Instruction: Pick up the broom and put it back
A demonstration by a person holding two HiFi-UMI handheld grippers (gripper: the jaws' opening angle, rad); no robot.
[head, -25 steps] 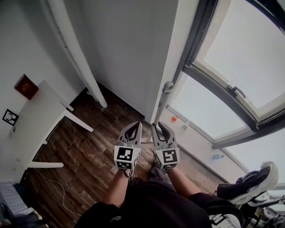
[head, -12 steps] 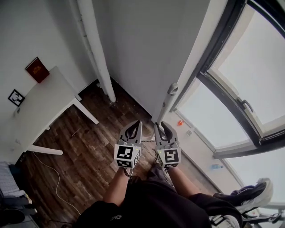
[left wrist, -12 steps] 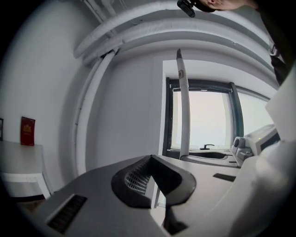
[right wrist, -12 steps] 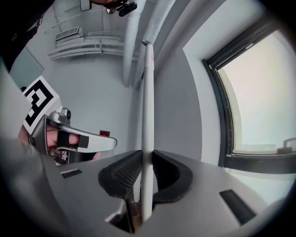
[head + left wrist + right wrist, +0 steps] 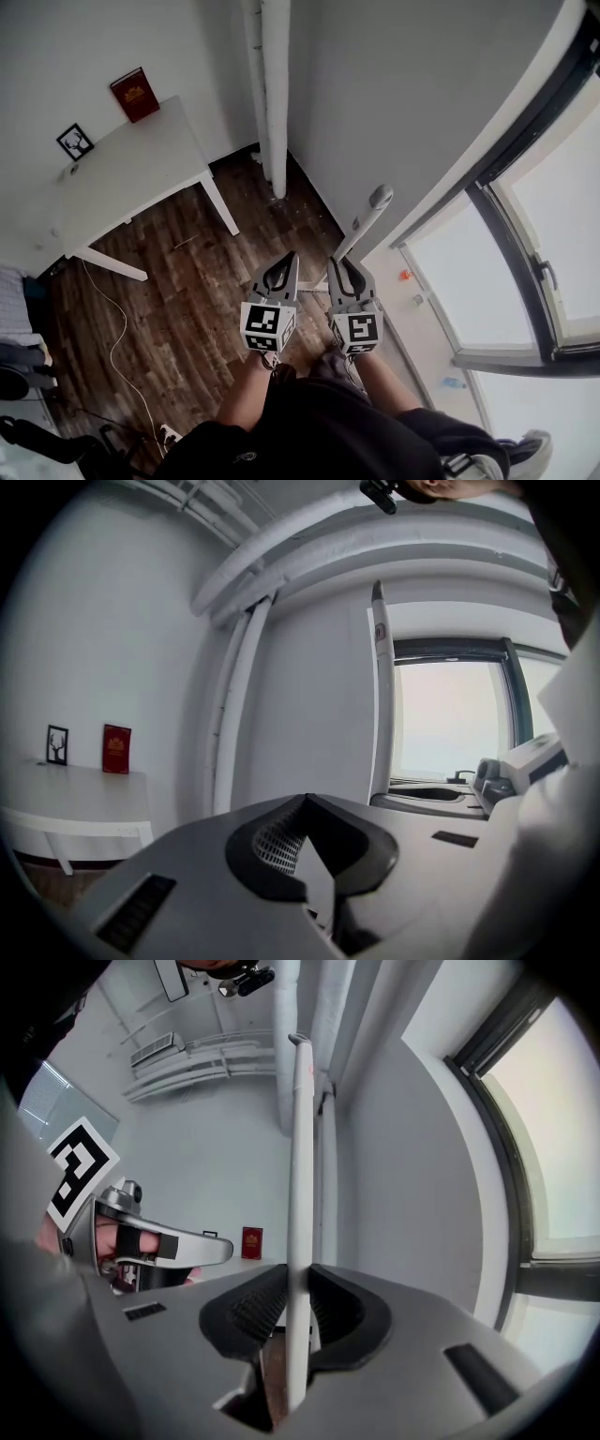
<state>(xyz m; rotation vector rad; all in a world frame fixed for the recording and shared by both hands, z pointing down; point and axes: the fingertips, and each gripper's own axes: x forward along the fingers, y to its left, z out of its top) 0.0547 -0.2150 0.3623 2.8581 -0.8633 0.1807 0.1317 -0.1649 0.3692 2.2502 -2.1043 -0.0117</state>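
The right gripper [image 5: 342, 264] pinches the white broom stick [image 5: 370, 214]; the left gripper [image 5: 284, 262] is closed, empty. Dark wood floor [image 5: 187, 281], 1 white table [image 5: 122, 178], 2 white pipes [image 5: 275, 112].

Worn dark wood planks form the floor [image 5: 187, 291], the counter [image 5: 122, 173] at upper left looks matt white, the broom handle [image 5: 300, 1147] smooth pale plastic, the right gripper [image 5: 298, 1299] matt grey with ribbed pads [image 5: 255, 1312].
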